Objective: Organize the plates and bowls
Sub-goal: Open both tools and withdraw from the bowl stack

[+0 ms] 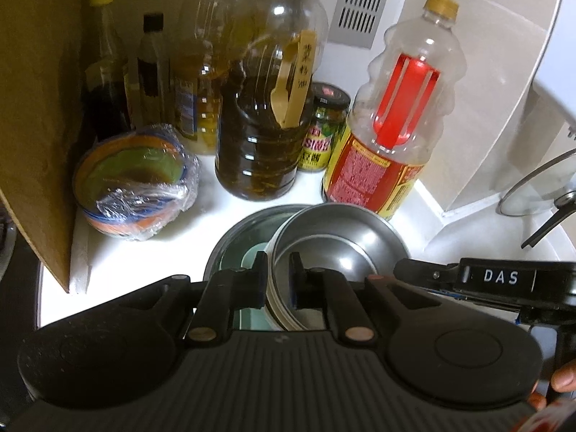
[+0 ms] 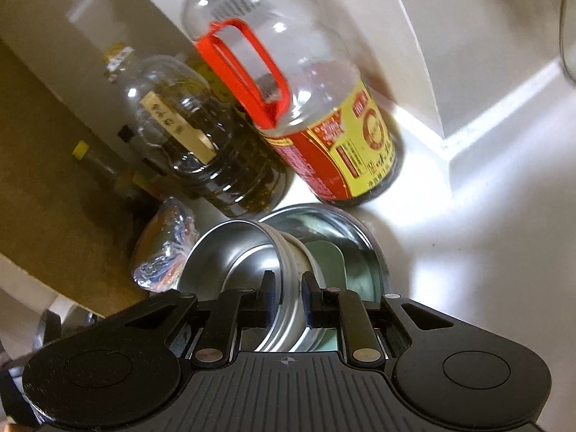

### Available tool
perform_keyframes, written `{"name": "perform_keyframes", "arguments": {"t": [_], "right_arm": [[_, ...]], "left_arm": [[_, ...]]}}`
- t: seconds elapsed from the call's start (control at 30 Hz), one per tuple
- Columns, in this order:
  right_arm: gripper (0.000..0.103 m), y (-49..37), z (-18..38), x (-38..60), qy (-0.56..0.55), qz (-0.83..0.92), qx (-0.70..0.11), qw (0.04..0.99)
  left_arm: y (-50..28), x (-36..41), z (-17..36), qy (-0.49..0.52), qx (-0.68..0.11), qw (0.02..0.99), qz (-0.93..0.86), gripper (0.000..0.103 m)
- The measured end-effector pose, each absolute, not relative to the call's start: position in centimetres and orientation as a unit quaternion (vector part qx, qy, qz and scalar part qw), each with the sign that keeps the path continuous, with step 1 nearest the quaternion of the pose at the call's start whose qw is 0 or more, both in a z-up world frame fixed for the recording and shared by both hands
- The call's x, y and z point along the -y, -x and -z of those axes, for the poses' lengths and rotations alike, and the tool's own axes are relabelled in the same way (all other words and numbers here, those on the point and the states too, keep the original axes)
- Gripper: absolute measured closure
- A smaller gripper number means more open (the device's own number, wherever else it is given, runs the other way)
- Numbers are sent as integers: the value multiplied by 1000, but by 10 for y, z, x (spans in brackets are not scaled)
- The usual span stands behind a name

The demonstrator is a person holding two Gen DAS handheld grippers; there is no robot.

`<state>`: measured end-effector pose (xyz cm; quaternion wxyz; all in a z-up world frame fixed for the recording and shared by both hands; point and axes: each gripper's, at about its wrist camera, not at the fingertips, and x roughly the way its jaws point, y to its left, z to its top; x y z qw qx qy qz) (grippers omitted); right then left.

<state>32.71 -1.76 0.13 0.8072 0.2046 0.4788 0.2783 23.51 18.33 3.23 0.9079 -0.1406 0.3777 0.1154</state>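
Observation:
A steel bowl (image 1: 338, 244) sits tilted over a wider steel dish (image 1: 230, 237) that holds something pale green (image 1: 253, 255), all on a white counter. My left gripper (image 1: 278, 277) is shut on the bowl's near-left rim, one pad inside and one outside. In the right wrist view my right gripper (image 2: 288, 293) is shut across the wall of the same steel bowl (image 2: 230, 266), which leans left above the steel dish (image 2: 360, 226). One black finger (image 1: 414, 270) of the right gripper reaches the bowl's right side in the left wrist view.
Close behind stand a dark oil bottle (image 1: 259, 144), a red-handled bottle (image 1: 392, 126) and a sauce jar (image 1: 324, 129). Film-wrapped coloured bowls (image 1: 136, 187) sit left by a brown board (image 1: 36, 108). A glass lid (image 1: 540, 187) leans at the right. A hand (image 1: 561, 381) shows bottom right.

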Motion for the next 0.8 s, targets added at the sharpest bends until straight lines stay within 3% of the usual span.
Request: {"name": "perform_keyframes", "arguments": {"t": [0.07,0.13,0.23,0.67,0.8], "right_arm": [[77,-320,-6,23,-203,-287,-462,814],[56,-309,-11,30,-198,-296,-439,825],[46,-288,-17,41,-177,-306,-411,840],[45,-195,-6,71,-101,-325,-389,856],[45,-174,-3,80,-102,-319,-391,857]], "left_arm": [[-227,-180,-38,135,-366,913,-120,94],[-219,-176,-42,128,-358,916,-126,94],[-201,-170,-45,117,-350,919,-137,94],[-119,-117,-39,72,-349,922,-150,91],[-97,-104,-39,49,-344,926,-147,77]]}}
